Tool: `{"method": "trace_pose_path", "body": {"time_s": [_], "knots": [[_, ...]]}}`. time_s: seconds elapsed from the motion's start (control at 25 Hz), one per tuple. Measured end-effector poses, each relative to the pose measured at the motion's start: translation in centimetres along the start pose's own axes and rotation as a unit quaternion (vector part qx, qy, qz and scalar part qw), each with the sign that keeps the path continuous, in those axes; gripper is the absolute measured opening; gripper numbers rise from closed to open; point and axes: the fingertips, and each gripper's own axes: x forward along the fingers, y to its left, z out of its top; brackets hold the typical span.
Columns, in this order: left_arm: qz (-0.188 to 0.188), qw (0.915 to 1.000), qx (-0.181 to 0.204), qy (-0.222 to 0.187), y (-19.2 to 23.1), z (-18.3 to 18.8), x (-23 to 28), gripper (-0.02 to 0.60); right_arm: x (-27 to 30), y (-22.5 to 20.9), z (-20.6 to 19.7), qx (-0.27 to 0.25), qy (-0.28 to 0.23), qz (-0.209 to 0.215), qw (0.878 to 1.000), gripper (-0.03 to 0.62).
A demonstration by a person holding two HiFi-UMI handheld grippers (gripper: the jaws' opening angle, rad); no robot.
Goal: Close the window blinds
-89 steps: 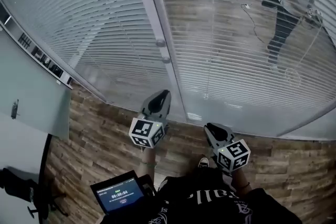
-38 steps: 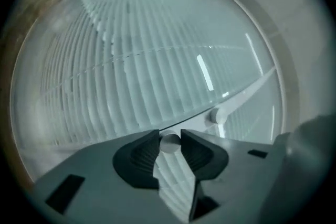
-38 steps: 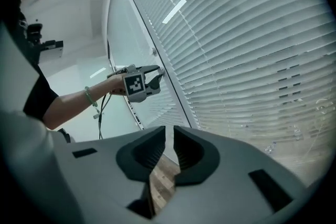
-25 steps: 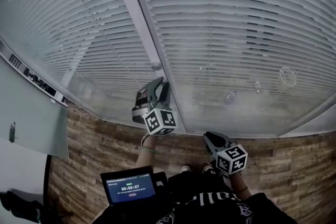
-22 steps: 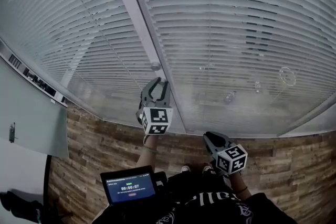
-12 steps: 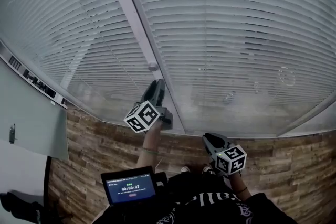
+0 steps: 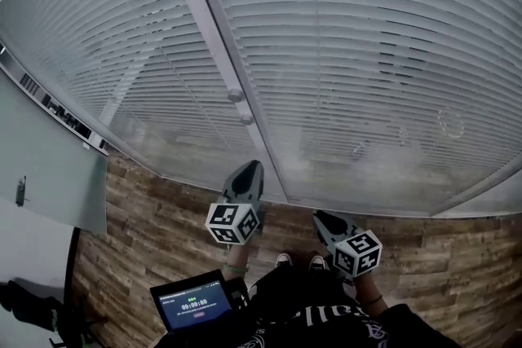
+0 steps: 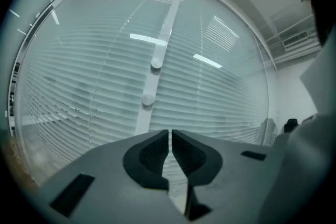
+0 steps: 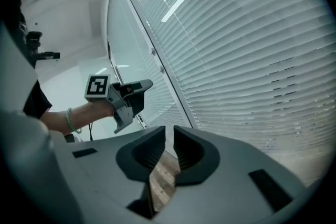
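A smooth grey panel (image 7: 41, 167) fills the far left, well left of the post (image 7: 214, 37), a flat pale upright. Below it runs a floor (image 7: 155, 216) of rough wood-grain planks, where only the head view shows a lit tablet (image 7: 192, 304). The blinds (image 7: 367, 53), thin horizontal white slats, hang on both sides of the post, their ribbed surface spreading to the right edge. Two round knobs (image 7: 235, 94) sit on the post, one under the other. Just below them the left gripper (image 7: 249, 169), matte grey and beak-shaped, points at the post's foot. Its jaws have just been closing and now stand all but together, a hairline slit with nothing in it. Its own view alone shows bright strip-light reflections beside the knobs. Right of the post the right gripper (image 7: 320, 218) hangs over the floor, its ribbed pads a narrow gap apart and empty. Its view alone shows the left wrist's beaded bracelet (image 9: 69, 119).
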Motion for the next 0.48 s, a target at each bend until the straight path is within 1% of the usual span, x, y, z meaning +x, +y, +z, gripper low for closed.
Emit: {"method": "trace_pose_path", "body": {"time_s": [0.08,0.2,0.32,0.4,0.48], "knots": [[0.004,0.9998,-0.006,0.018,-0.9,-2.2,-1.8,0.006,-0.1,0.4,-0.5,0.0,0.004,0.011,1.0,0.06],[0.005,0.9989,-0.019,0.042,-2.1,-5.0,-4.6,0.005,-0.1,0.9,-1.1,0.002,0.006,0.023,1.0,0.06],[-0.007,0.998,-0.021,0.06,-3.1,-6.6,-7.4,0.005,0.0,1.8,-1.2,-0.002,0.004,0.026,1.0,0.06],[-0.012,0.997,-0.019,0.074,-3.2,-7.5,-9.7,0.005,-0.1,3.1,-1.4,-0.006,0.004,0.028,1.0,0.06],[-0.011,0.9964,-0.025,0.08,-2.9,-7.9,-11.6,0.005,-0.3,4.5,-1.6,-0.013,0.004,0.028,1.0,0.06]]}}
